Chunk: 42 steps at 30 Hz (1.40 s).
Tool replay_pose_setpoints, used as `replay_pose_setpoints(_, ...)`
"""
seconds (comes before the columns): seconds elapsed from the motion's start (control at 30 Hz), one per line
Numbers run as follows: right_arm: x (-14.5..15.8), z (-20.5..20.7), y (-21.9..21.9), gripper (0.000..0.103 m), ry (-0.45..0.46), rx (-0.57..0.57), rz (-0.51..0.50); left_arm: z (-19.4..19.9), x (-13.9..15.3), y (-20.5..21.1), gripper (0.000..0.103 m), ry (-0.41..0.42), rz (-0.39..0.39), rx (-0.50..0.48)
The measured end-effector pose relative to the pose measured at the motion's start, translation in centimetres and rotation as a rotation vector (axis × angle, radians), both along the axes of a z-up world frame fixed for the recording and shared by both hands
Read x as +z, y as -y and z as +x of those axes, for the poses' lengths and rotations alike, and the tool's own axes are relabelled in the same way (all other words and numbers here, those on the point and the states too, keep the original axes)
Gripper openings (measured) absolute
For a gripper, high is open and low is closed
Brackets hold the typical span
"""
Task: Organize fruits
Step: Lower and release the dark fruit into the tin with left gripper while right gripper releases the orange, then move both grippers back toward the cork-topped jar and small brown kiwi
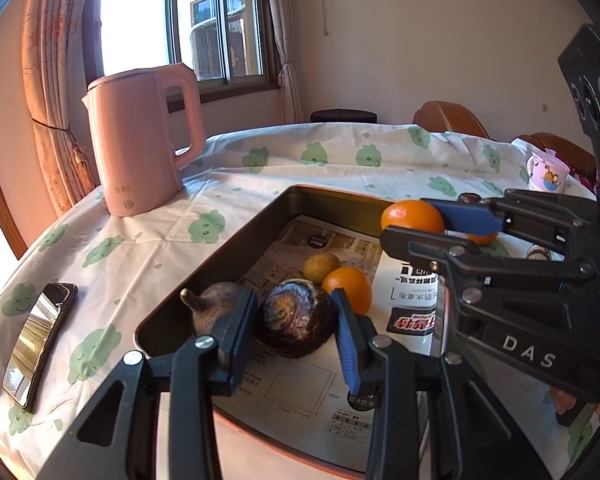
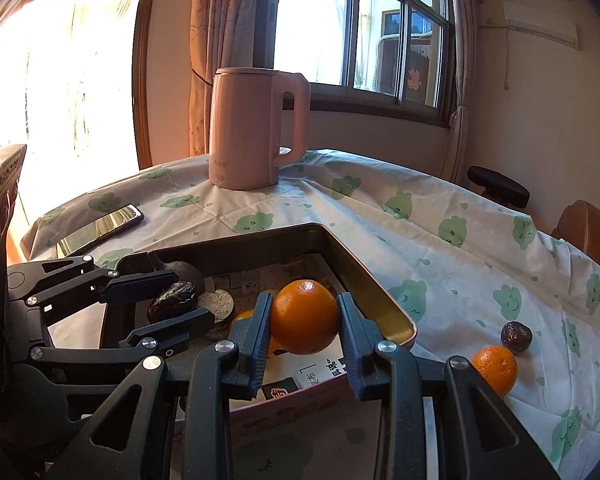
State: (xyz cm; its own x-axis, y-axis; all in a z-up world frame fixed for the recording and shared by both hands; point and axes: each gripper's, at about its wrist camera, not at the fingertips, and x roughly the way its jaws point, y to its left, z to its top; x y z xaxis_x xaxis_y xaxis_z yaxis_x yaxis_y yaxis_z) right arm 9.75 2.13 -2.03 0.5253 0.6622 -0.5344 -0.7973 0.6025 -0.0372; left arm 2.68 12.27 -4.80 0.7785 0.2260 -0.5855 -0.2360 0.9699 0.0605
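A dark metal tray lined with printed paper holds fruit. My left gripper is shut on a dark purple passion fruit over the tray's near end; it also shows in the right wrist view. My right gripper is shut on an orange above the tray; the orange also shows in the left wrist view. In the tray lie a brown pear-shaped fruit, a small yellowish fruit and another orange.
A pink kettle stands at the back of the clothed table. A phone lies left of the tray. An orange and a passion fruit lie on the cloth right of the tray. A mug stands far right.
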Motion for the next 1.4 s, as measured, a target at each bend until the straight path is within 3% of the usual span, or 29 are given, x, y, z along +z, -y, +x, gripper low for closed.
replay_pose_setpoints(0.77,-1.3,0.6,-0.8,0.037,-0.044,-0.011,-0.061,0.1,0.1,0.1,0.040,-0.009,0.019,0.001)
replay_pose_setpoints(1.4,-0.7,0.8,0.9,0.053,-0.025,-0.069,-0.018,-0.5,0.7,0.1,0.067,0.022,0.011,0.011)
